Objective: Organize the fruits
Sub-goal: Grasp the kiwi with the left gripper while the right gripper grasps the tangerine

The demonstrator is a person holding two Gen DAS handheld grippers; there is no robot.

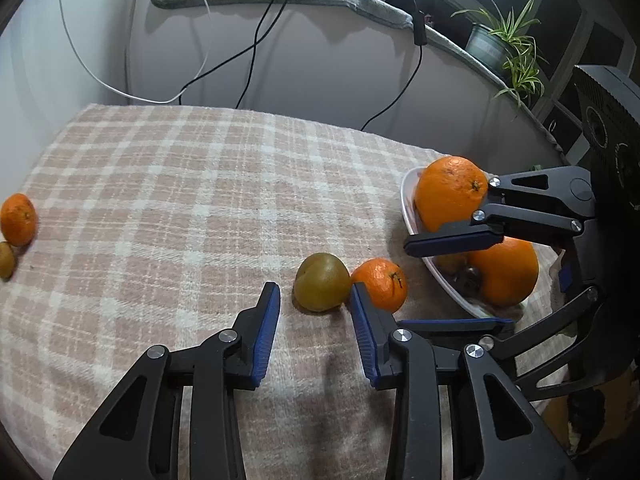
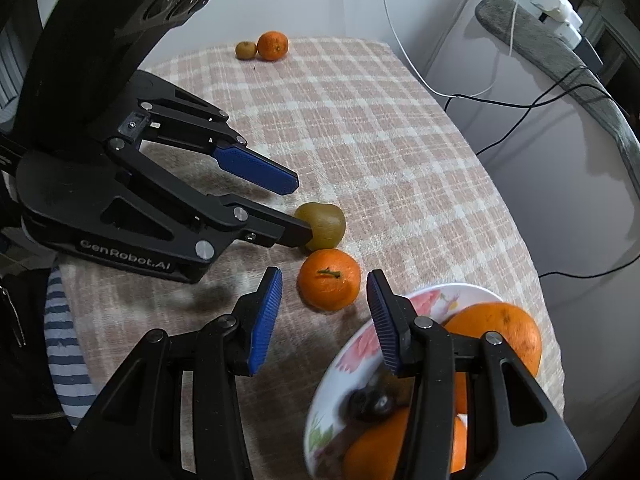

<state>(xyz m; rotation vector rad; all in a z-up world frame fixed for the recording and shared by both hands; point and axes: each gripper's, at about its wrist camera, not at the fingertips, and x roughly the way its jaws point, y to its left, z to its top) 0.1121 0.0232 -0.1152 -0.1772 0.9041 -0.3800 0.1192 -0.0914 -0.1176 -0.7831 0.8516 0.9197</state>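
your left claw [image 1: 315, 322] and right claw [image 2: 325, 316] both hang part open, gripping nothing; left lines up on the green fruit [image 1: 322, 287], right on the small orange [image 2: 330, 279] just beside the plate [image 2: 352, 344]; next, lower and close

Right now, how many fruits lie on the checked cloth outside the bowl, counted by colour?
Orange fruits: 2
Green-brown fruits: 2
Total: 4
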